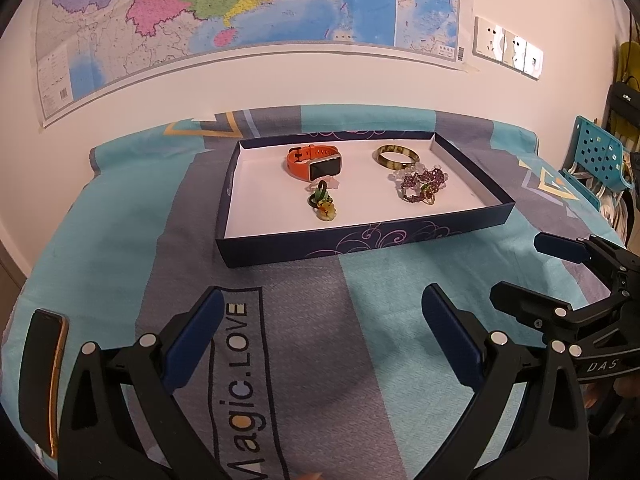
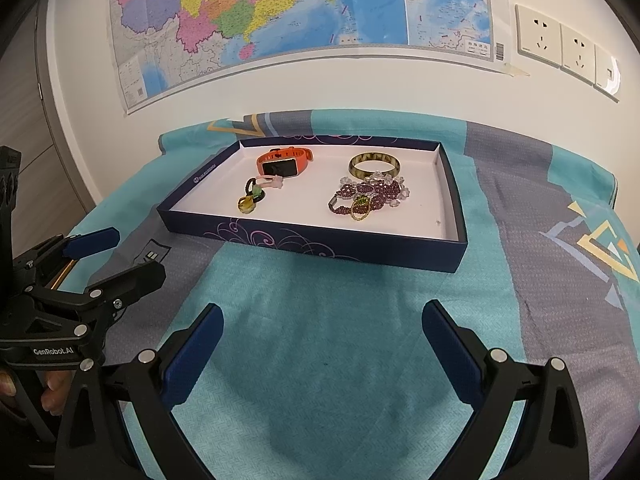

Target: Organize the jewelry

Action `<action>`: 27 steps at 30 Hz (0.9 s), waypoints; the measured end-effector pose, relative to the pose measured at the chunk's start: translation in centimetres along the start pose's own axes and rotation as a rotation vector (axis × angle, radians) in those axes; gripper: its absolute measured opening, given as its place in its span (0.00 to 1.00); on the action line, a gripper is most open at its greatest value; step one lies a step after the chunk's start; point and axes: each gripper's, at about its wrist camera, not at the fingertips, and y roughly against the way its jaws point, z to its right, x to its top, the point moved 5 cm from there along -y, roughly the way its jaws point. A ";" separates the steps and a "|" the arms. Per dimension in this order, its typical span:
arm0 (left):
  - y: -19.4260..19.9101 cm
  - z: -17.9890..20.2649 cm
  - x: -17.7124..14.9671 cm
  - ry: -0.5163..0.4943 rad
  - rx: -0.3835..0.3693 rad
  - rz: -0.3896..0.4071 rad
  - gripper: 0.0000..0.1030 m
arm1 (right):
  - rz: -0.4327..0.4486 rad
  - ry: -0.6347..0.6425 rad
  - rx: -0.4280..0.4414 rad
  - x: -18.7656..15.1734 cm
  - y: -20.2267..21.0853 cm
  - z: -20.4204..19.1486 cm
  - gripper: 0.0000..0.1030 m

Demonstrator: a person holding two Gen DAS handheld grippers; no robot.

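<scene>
A phone [image 1: 42,380] lies on the cloth [image 1: 360,320] at my far left, and I keep clear of it. My left gripper [image 1: 324,328] hangs released over the cloth, jaws spread wide and holding nothing, short of the tray [image 1: 360,240]. All the jewelry I can see lies inside that tray: toward its left the orange watch [image 1: 314,163] stands on its band, and touching it in front is a small cluster of rings [image 1: 322,202], green and amber, too bunched for me to count for certain. To the right sits the bangle [image 1: 397,157], and just before it the tangle of purple beads [image 1: 422,186], with a gold ring caught in it, I think. My right gripper [image 2: 322,332] is likewise spread and empty, hovering near the tray's front wall. This fits either pieces gathered in and the job near done, or a heap waiting to be sorted apart, so I commit to neither. If any piece is handled, I judge it wise to come from above, pinch one piece only, close gently, and mind the beads, which would drag neighbours along.
</scene>
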 end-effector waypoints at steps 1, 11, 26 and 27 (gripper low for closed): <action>0.0 0.0 0.0 0.000 -0.001 0.000 0.94 | 0.000 -0.001 0.001 0.0 0.0 0.0 0.93; -0.2 0.2 -0.3 0.003 -0.001 -0.009 0.94 | 0.000 -0.002 0.000 0.0 0.0 0.0 0.93; -0.4 0.1 -0.4 -0.001 -0.001 -0.017 0.94 | -0.003 -0.001 0.002 0.0 -0.1 -0.2 0.93; -0.4 0.1 -0.4 -0.001 -0.001 -0.017 0.94 | -0.004 -0.001 0.001 0.0 -0.1 -0.2 0.93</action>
